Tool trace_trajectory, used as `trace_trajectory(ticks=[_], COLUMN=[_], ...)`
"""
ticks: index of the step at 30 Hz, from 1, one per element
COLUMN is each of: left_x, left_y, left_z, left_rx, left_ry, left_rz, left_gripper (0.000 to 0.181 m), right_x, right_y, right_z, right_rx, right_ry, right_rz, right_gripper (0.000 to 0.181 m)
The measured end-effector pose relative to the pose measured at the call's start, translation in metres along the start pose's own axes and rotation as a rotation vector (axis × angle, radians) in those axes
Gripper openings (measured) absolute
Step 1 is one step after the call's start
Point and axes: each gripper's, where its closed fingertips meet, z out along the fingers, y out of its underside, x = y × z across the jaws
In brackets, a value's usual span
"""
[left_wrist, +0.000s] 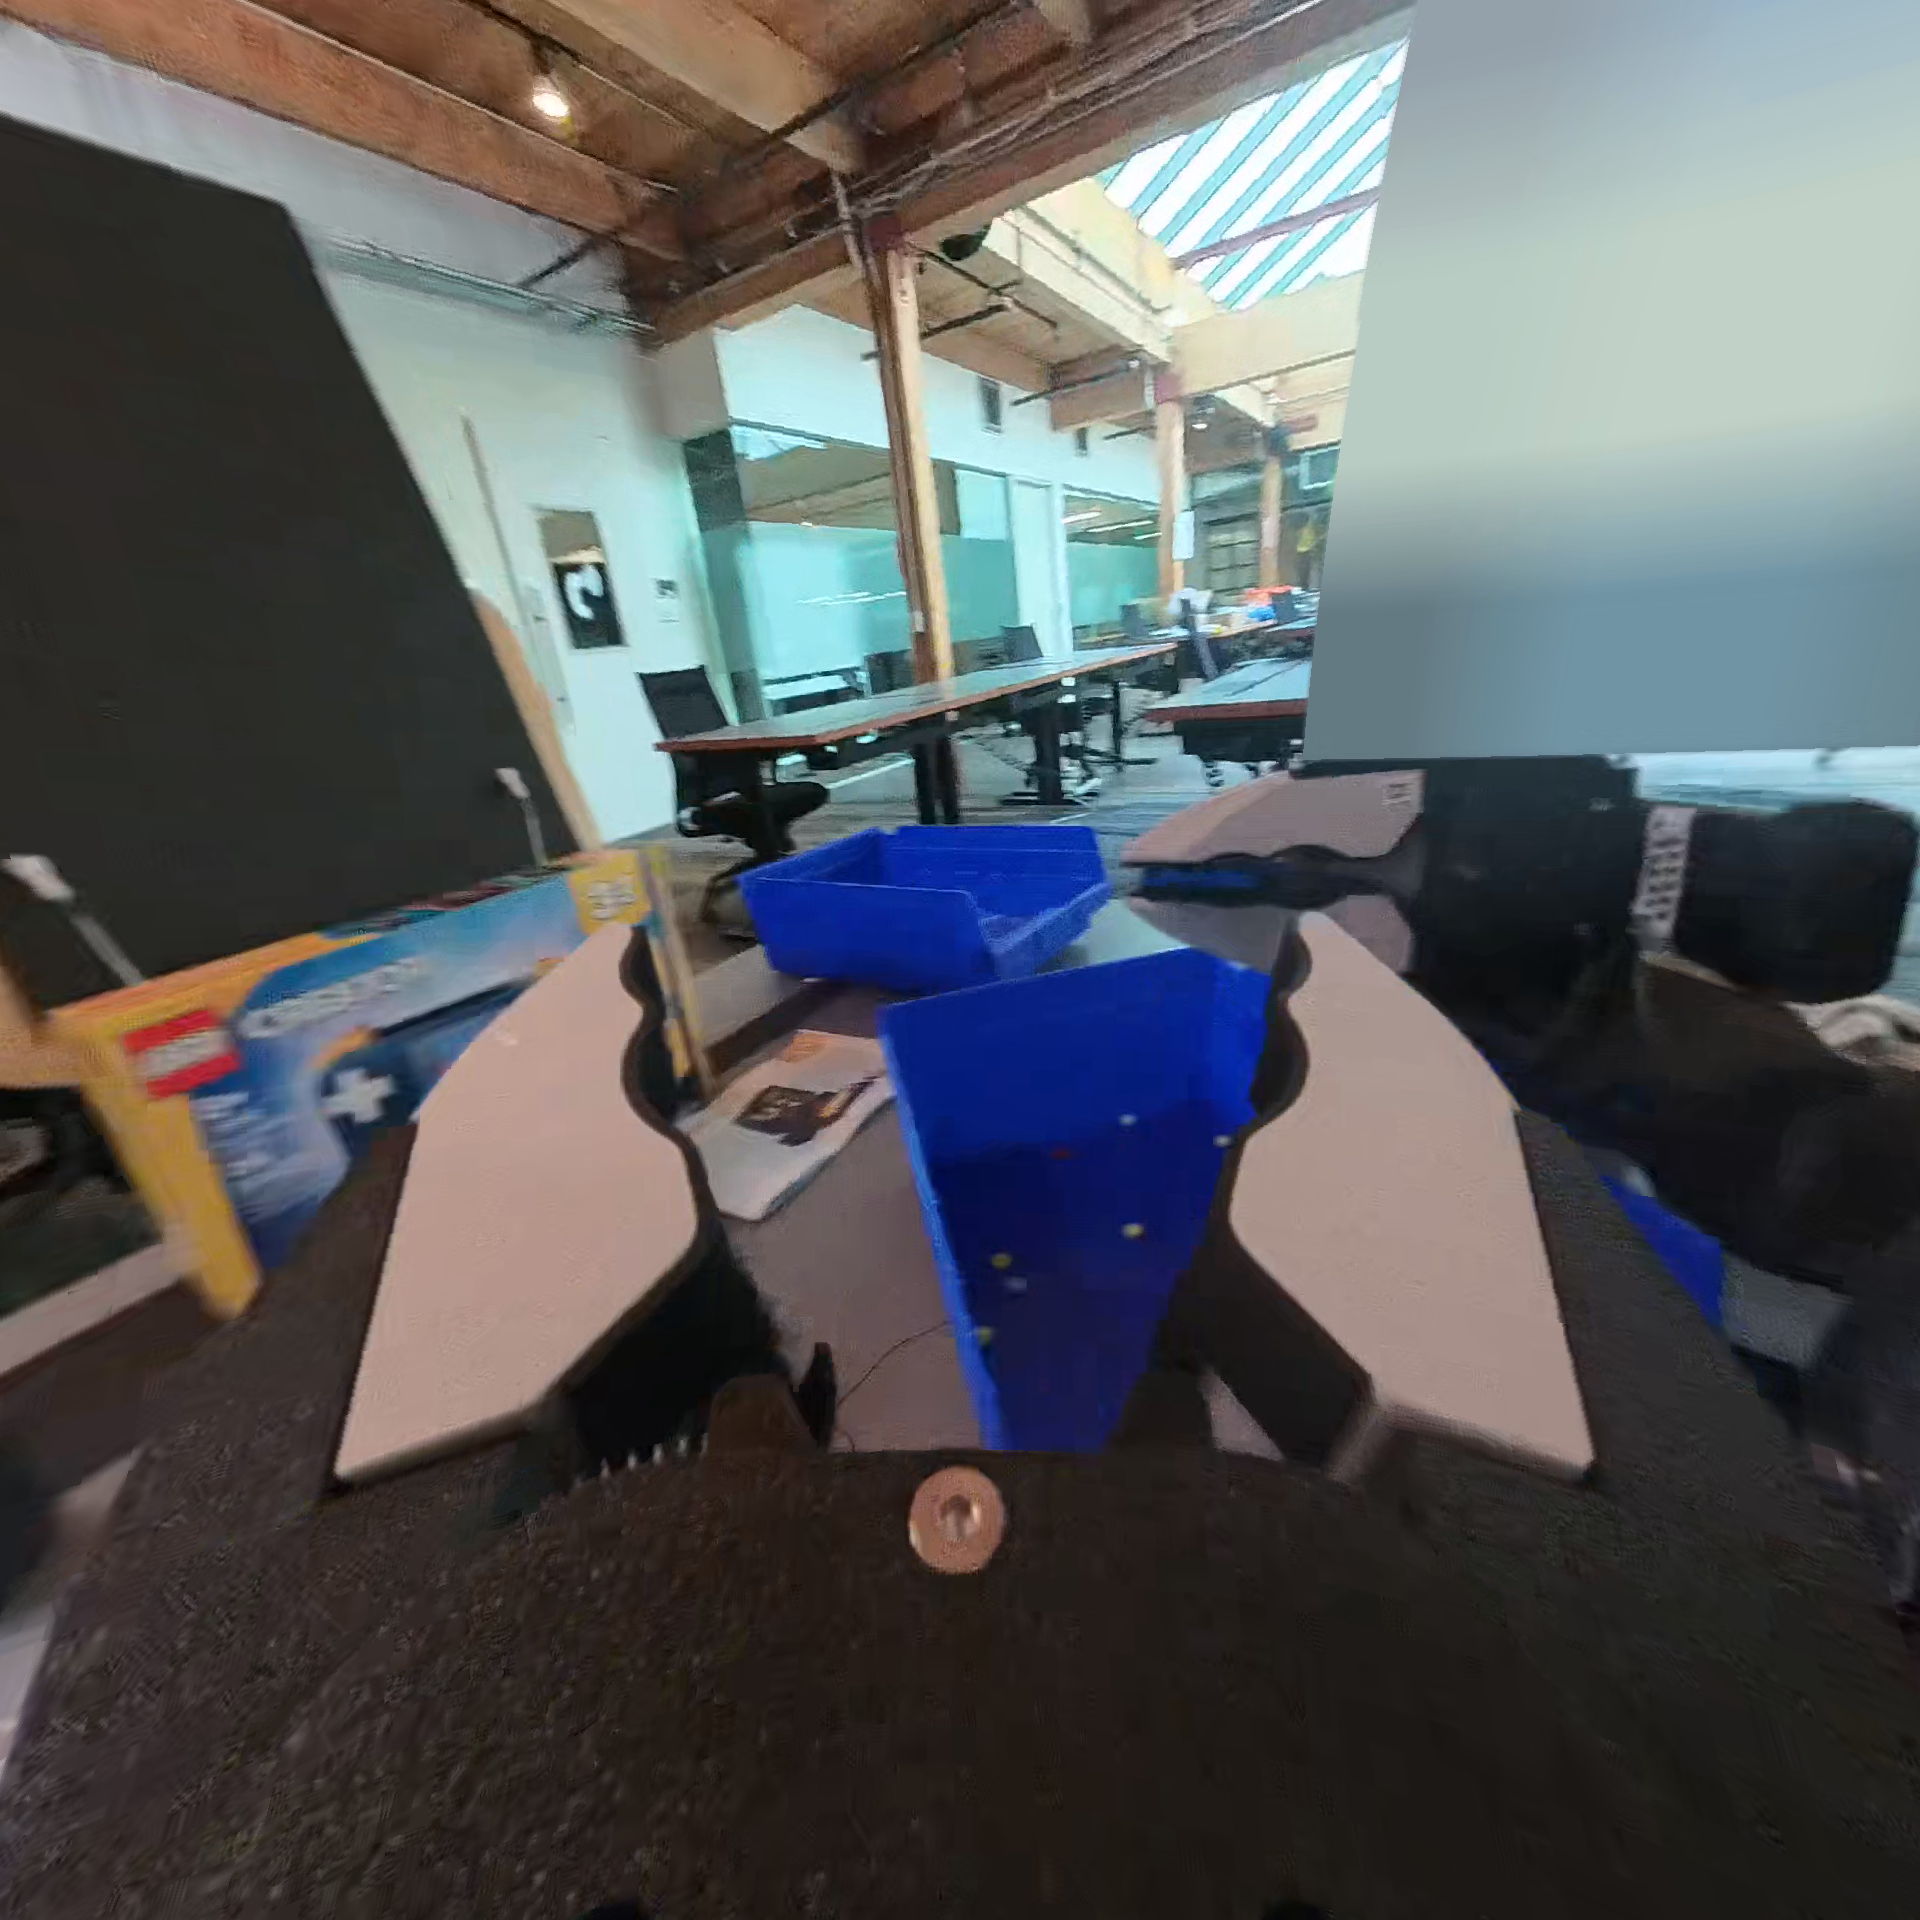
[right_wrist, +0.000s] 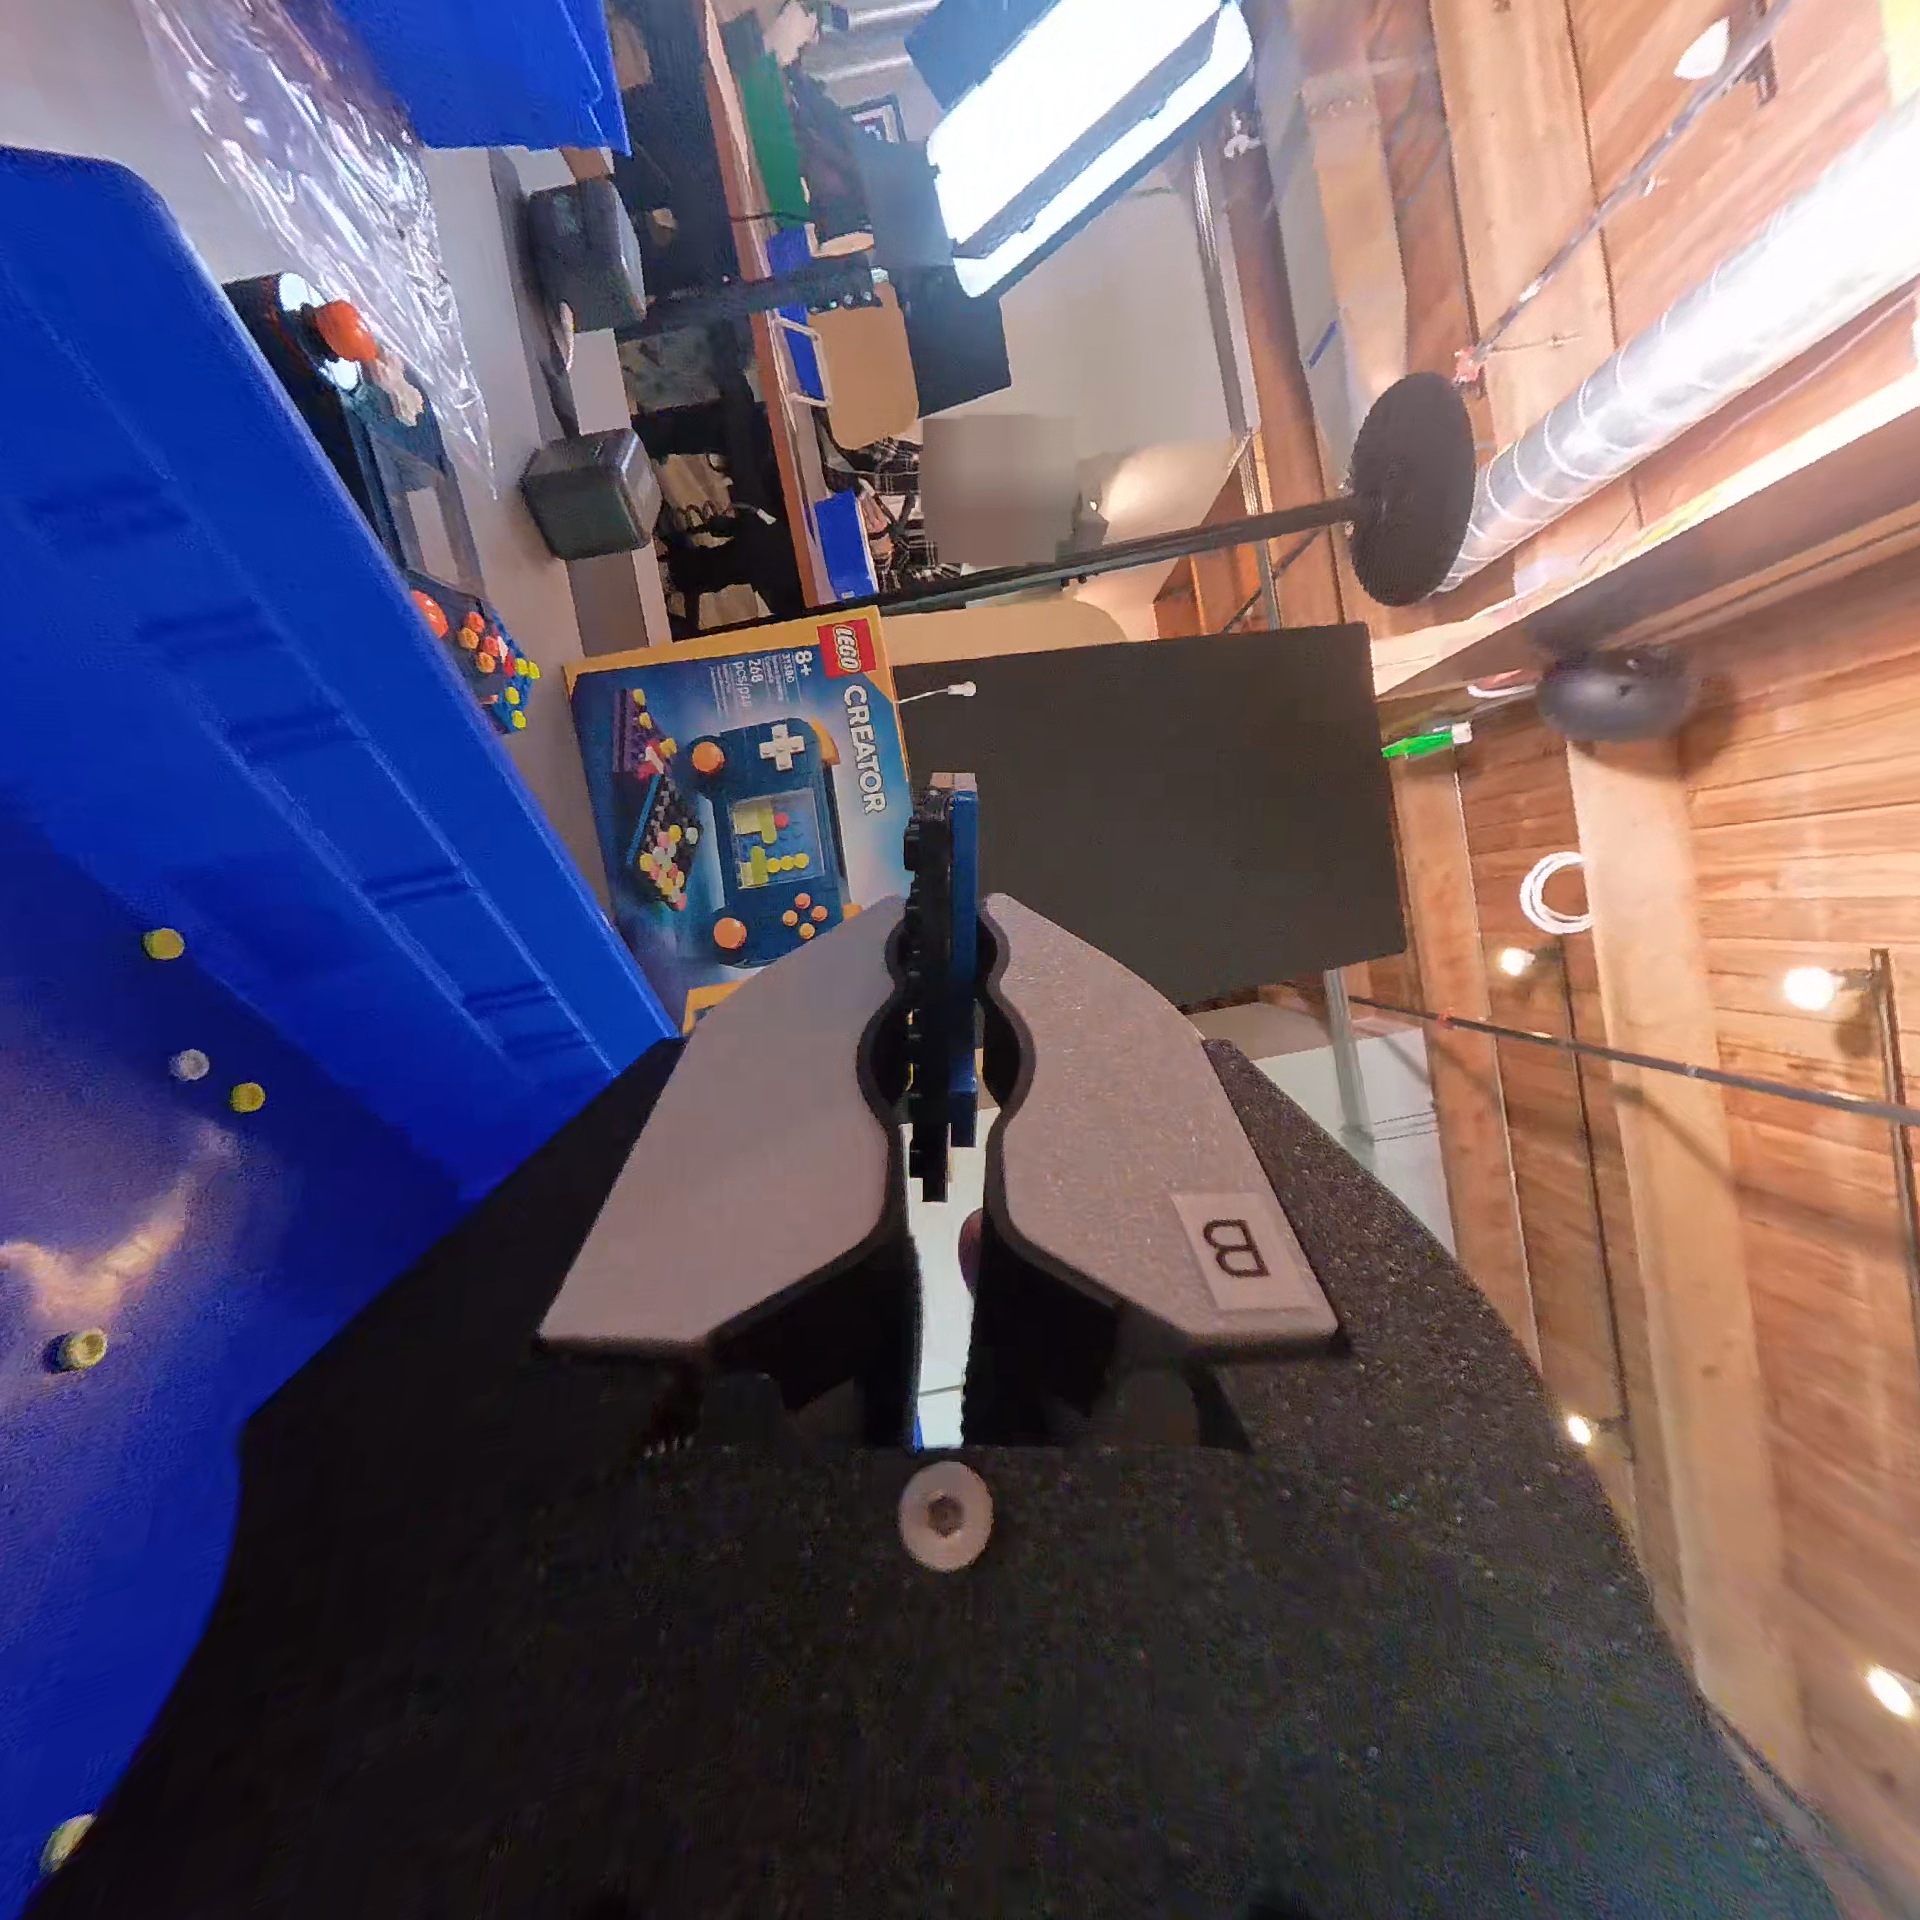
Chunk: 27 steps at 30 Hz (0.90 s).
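Left wrist view: the left gripper is spread wide, holding nothing; a blue bin with tiny studs inside sits between its fingers at centre. A second bin lies beyond, a toy box at left, a booklet between.

Right wrist view: the right gripper is clamped on a flat blue-black brick plate, edge-on at centre. The blue bin fills the left; the toy box stands behind

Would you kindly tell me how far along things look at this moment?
Done: the right tongs have picked up a flat blue-and-black brick piece. In hand: the open left tongs surround a blue bin containing small studs. Untouched: another blue bin, a booklet and the toy box.
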Motion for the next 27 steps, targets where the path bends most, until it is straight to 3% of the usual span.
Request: trace_trajectory(ticks=[2, 5, 7, 10, 12, 14, 18, 22, 27], left_x=[0.03, 0.049, 0.058, 0.068, 0.079, 0.082, 0.076, 0.048, 0.035], left_y=[0.01, 0.013, 0.022, 0.051, 0.053, 0.053, 0.049, 0.035, 0.033], left_z=[0.025, 0.052, 0.063, 0.07, 0.072, 0.073, 0.072, 0.066, 0.06], left_rx=[-0.012, 0.02, -0.038, -0.233, -0.237, -0.216, -0.153, -0.025, 0.028], left_ry=[0.111, 0.175, 0.218, 0.266, 0.331, 0.35, 0.323, 0.193, 0.097], left_rz=[-0.117, -0.327, -0.315, -0.224, -0.205, -0.193, -0.193, -0.265, -0.284], left_gripper=[0.099, 0.082, 0.071, 0.066, 0.062, 0.037, 0.033, 0.032, 0.032], right_x=[0.002, 0.0, -0.003, -0.006, -0.009, -0.013, -0.008, 0.019, 0.015], right_y=[-0.006, -0.015, -0.019, -0.022, -0.024, -0.026, -0.03, -0.032, -0.042], right_z=[0.0, -0.001, -0.001, -0.001, -0.001, -0.001, -0.001, -0.01, -0.015], right_rx=[0.005, 0.02, 0.03, 0.043, 0.057, 0.068, 0.098, 0.163, 0.219], right_ry=[0.029, 0.048, 0.042, 0.04, 0.029, 0.021, 0.062, 0.197, 0.199], right_rz=[-0.079, -0.185, -0.237, -0.285, -0.303, -0.331, -0.281, -0.133, 0.024], right_gripper=[0.009, 0.008, 0.008, 0.008, 0.008, 0.008, 0.014, 0.05, 0.053])
